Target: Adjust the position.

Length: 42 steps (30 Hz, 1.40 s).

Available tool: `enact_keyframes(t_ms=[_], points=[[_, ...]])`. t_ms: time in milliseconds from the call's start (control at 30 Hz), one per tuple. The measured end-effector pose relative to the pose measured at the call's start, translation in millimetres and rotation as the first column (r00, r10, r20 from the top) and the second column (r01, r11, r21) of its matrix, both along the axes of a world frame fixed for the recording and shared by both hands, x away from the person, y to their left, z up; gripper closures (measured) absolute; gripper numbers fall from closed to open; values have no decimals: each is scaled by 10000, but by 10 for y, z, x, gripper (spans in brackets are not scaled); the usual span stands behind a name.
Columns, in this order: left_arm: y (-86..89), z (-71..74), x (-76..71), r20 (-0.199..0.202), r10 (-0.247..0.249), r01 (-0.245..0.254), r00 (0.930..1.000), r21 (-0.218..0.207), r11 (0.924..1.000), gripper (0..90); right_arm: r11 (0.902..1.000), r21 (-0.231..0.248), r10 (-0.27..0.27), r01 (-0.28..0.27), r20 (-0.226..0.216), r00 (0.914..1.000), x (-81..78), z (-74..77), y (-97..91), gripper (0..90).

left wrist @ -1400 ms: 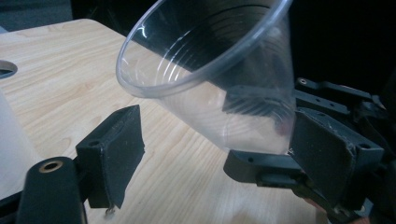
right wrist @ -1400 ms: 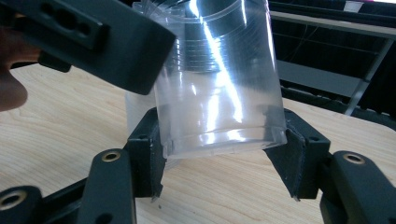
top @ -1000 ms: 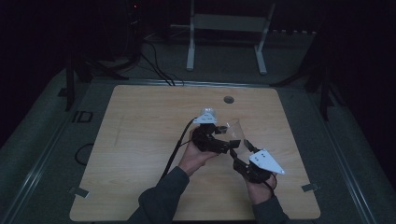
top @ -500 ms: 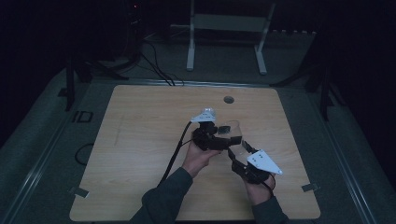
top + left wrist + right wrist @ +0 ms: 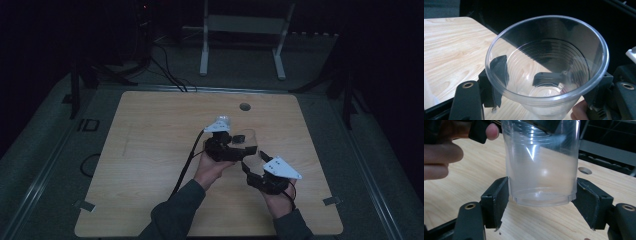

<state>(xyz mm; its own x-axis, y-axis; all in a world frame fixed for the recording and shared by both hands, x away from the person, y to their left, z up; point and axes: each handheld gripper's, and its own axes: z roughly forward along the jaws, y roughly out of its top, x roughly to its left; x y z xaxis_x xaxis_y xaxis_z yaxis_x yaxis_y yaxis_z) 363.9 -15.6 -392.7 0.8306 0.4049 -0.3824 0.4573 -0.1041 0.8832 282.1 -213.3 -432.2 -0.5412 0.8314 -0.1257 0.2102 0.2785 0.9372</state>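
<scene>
The clear cup (image 5: pixel 546 67) is sitting between the left gripper (image 5: pixel 544 95) jaws, which are pinching its sides, mouth facing that camera. In the right gripper view its base (image 5: pixel 541 197) is hanging above the worktop (image 5: pixel 461 187), axis roughly upright, with the right gripper (image 5: pixel 541 206) jaws spread on either side. No writing is legible. The high view is showing both grippers near the worktop's (image 5: pixel 150 150) middle.

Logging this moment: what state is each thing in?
Clear plastic cup: empty, lifted off the table, no lid.
Left gripper: shut on the cup's upper wall.
Right gripper: open, jaws either side of the cup's base.
Table: bare wood, round hole near its far edge.
</scene>
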Motion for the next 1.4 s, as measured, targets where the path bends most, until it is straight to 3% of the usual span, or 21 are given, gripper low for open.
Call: enact_keyframes(t_ms=[400,500,667,833,1200,1400], points=[[-57,-23,-29,304,-29,1,9995,904,9959,297,9978,-83,648,-655,-666,9957,70,23,-1,297],[-78,-24,-43,440,-73,20,9990,1199,9928,297,9973,-198,693,-709,-720,9950,78,10,16,331],[-96,-26,-44,471,-66,3,9989,1321,9912,293,9982,-193,549,-566,-781,9954,83,-14,5,403],[-107,-20,-49,457,-18,-32,9990,1072,9942,269,9989,-68,456,-461,-611,9971,70,-22,5,411],[-59,-6,-49,352,128,-128,9993,-2,9999,241,9994,119,316,-311,-457,9985,58,-46,-10,412],[-70,-20,-71,542,155,-147,9984,-157,9998,258,9985,343,455,-437,-537,9975,61,-53,-10,411]])
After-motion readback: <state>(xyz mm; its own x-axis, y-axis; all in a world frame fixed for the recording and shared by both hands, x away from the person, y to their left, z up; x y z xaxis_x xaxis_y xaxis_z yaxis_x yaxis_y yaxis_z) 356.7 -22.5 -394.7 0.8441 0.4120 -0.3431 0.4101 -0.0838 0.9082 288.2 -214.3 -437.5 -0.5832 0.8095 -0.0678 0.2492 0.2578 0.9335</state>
